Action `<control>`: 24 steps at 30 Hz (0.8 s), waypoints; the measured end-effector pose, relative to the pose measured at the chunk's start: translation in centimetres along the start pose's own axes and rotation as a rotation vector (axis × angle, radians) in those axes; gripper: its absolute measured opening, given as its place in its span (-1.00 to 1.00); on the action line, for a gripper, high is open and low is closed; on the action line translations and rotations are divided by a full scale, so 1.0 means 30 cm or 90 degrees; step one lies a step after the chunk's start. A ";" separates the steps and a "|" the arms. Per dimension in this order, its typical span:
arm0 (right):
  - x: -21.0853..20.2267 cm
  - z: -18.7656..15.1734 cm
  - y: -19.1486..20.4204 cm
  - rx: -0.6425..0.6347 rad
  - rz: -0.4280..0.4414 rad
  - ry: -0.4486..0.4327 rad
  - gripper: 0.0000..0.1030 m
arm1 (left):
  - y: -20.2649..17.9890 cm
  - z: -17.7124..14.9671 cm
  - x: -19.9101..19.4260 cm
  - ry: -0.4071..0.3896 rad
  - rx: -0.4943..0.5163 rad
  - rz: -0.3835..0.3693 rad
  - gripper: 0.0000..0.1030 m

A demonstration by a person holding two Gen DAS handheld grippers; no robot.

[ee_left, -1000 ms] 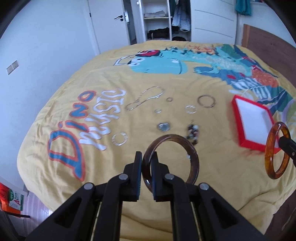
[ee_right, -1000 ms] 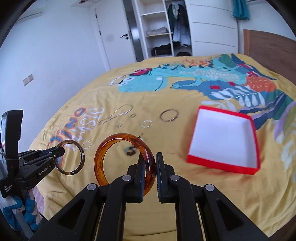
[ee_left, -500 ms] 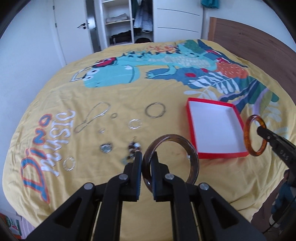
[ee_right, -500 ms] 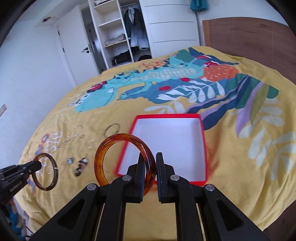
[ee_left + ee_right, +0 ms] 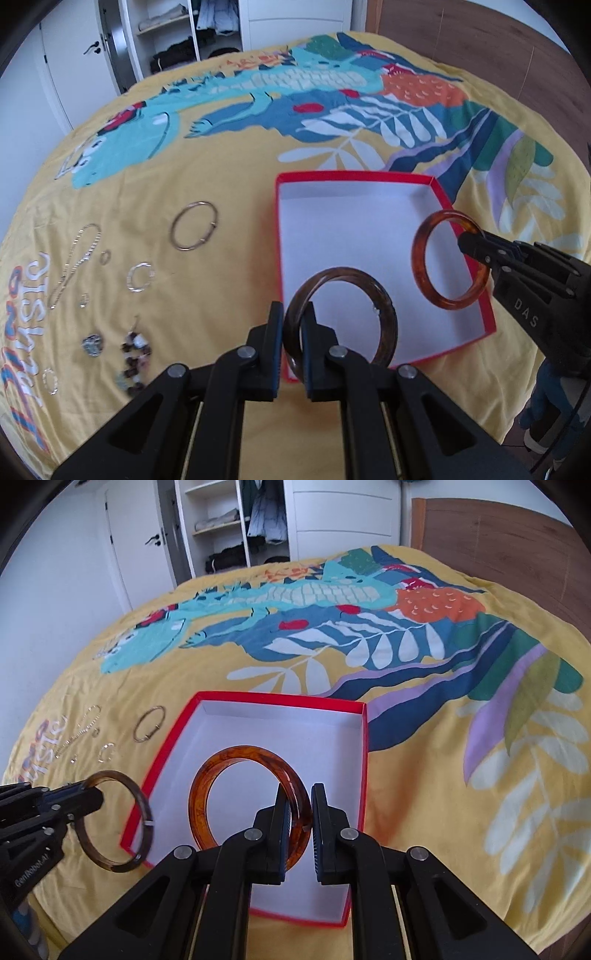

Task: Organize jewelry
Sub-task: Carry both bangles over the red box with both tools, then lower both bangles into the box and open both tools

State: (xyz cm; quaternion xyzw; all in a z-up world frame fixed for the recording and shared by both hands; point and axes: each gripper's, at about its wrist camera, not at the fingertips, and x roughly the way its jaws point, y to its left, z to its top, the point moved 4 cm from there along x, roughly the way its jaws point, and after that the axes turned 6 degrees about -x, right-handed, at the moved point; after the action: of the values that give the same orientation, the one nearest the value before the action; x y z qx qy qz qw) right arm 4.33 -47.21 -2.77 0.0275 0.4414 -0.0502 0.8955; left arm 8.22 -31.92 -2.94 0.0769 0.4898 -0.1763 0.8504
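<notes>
A red box (image 5: 369, 176) with a white inside (image 5: 280, 731) lies open on the yellow bedspread. My left gripper (image 5: 291, 325) is shut on a dark brown bangle (image 5: 384, 306) and holds it over the box's near left corner. It also shows in the right wrist view (image 5: 146, 812). My right gripper (image 5: 298, 805) is shut on an amber bangle (image 5: 207, 782), held above the box's inside. In the left wrist view this amber bangle (image 5: 421, 266) hangs over the box's right side.
Loose jewelry lies left of the box: a metal bangle (image 5: 194, 230), a chain necklace (image 5: 74, 262), a silver hoop (image 5: 140, 277), small rings, a pendant (image 5: 92, 345) and beaded earrings (image 5: 135, 354). A wooden headboard (image 5: 517, 554) stands at the right, a wardrobe behind.
Both grippers have swung right and now hold their bangles over the red box. The loose jewelry has not moved.
</notes>
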 end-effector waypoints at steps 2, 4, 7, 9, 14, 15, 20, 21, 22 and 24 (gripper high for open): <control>0.045 -0.001 0.002 -0.021 0.004 0.017 -0.79 | -0.015 -0.001 0.055 0.015 0.004 0.000 -0.84; 0.089 -0.011 0.007 -0.044 0.007 0.034 -0.79 | -0.024 -0.006 0.096 0.026 0.010 0.005 -0.84; 0.139 -0.039 0.008 -0.067 0.006 0.058 -0.79 | -0.019 -0.021 0.147 0.044 0.012 0.013 -0.84; 0.162 -0.060 0.012 -0.082 0.000 0.072 -0.79 | -0.015 -0.033 0.172 0.053 0.014 0.016 -0.84; 0.196 -0.095 0.026 -0.120 -0.005 0.102 -0.80 | -0.040 -0.052 0.201 0.069 0.024 0.013 -0.84; 0.199 -0.102 0.027 -0.124 -0.007 0.107 -0.80 | -0.040 -0.056 0.212 0.077 0.022 0.014 -0.84; 0.203 -0.105 0.031 -0.137 -0.010 0.115 -0.82 | -0.035 -0.072 0.237 0.093 0.022 0.023 -0.84; 0.203 -0.105 0.033 -0.139 -0.011 0.116 -0.82 | -0.035 -0.071 0.238 0.097 0.020 0.020 -0.83; 0.204 -0.103 0.034 -0.138 -0.011 0.117 -0.81 | -0.033 -0.068 0.238 0.097 0.016 0.018 -0.82; 0.204 -0.100 0.034 -0.140 -0.013 0.119 -0.76 | -0.031 -0.067 0.237 0.098 0.014 0.014 -0.81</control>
State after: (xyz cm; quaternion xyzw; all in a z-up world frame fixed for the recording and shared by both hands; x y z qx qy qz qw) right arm 5.78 -46.30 -9.44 -0.0705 0.5261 -0.0080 0.8474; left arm 9.52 -33.76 -10.05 0.1049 0.5508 -0.1662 0.8112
